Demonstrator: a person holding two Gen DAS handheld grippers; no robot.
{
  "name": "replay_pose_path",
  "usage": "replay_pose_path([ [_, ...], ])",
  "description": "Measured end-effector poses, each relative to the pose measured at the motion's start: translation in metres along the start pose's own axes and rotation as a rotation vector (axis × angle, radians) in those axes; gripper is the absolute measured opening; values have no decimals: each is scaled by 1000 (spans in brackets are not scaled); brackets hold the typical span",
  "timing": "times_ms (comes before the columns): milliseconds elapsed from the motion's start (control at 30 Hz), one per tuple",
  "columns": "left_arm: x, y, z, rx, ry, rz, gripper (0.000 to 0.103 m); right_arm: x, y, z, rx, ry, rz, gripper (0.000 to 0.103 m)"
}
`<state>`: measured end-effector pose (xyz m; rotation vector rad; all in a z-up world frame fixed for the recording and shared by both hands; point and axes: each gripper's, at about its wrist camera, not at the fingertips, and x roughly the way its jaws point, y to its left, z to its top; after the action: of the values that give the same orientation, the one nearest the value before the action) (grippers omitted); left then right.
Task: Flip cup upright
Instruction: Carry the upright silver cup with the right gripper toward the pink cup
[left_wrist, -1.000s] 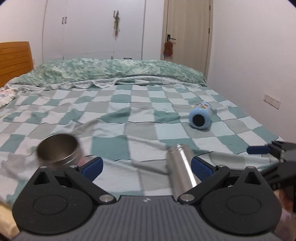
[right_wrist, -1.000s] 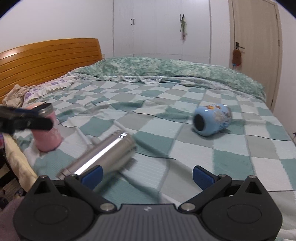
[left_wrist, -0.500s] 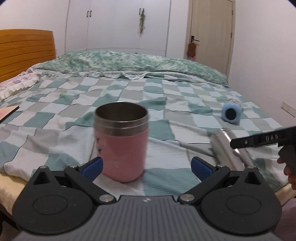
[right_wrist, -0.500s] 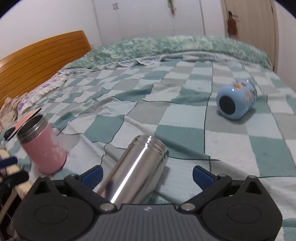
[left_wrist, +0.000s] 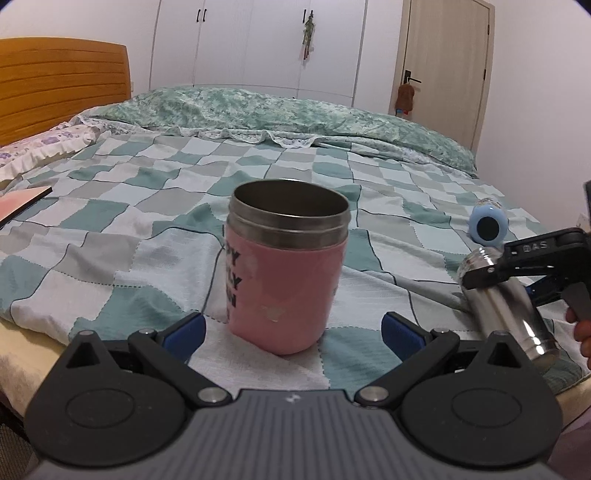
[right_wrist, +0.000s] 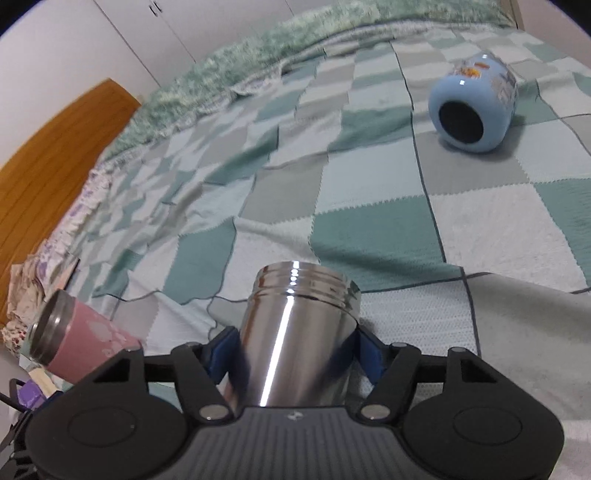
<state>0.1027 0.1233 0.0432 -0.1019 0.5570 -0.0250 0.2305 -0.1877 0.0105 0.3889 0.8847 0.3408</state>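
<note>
A pink cup (left_wrist: 286, 269) with a steel rim stands upright on the checked bedspread, just ahead of my open left gripper (left_wrist: 291, 330), whose fingers do not touch it. It also shows in the right wrist view (right_wrist: 79, 338). A steel cup (right_wrist: 297, 339) lies on its side between the fingers of my right gripper (right_wrist: 295, 349), which press both its sides. In the left wrist view the steel cup (left_wrist: 506, 302) lies at the right with the right gripper over it. A blue cup (right_wrist: 474, 105) lies on its side farther up the bed.
The checked bedspread (left_wrist: 147, 206) covers the bed, with a green quilt (left_wrist: 280, 110) at the head. A wooden headboard (left_wrist: 62, 85) stands at the left. A pink book (left_wrist: 20, 203) lies at the left edge. The bed's near edge runs just below both grippers.
My right gripper has moved down over the steel cup and closed on its sides. My left gripper has backed slightly off the upright pink cup and stays open.
</note>
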Motion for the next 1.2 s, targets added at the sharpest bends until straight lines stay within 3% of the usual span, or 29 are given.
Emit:
replay_pose_path([
  [467, -17, 13, 0, -41, -41, 22, 103, -79, 49, -40, -356, -369, 88, 63],
  [600, -25, 19, 0, -48, -61, 40, 103, -81, 79, -45, -458, -440, 106, 62],
  [867, -40, 36, 2, -71, -107, 80, 103, -51, 149, -54, -697, -597, 56, 62],
  [967, -44, 41, 2, -73, -121, 103, 103, -36, 158, -56, -723, -603, 47, 62],
  [1100, -46, 47, 0, -74, -131, 123, 103, -10, 153, -64, -725, -532, 33, 62],
  [1200, -46, 51, -2, -76, -130, 130, 103, -6, 151, -70, -728, -554, 37, 62],
])
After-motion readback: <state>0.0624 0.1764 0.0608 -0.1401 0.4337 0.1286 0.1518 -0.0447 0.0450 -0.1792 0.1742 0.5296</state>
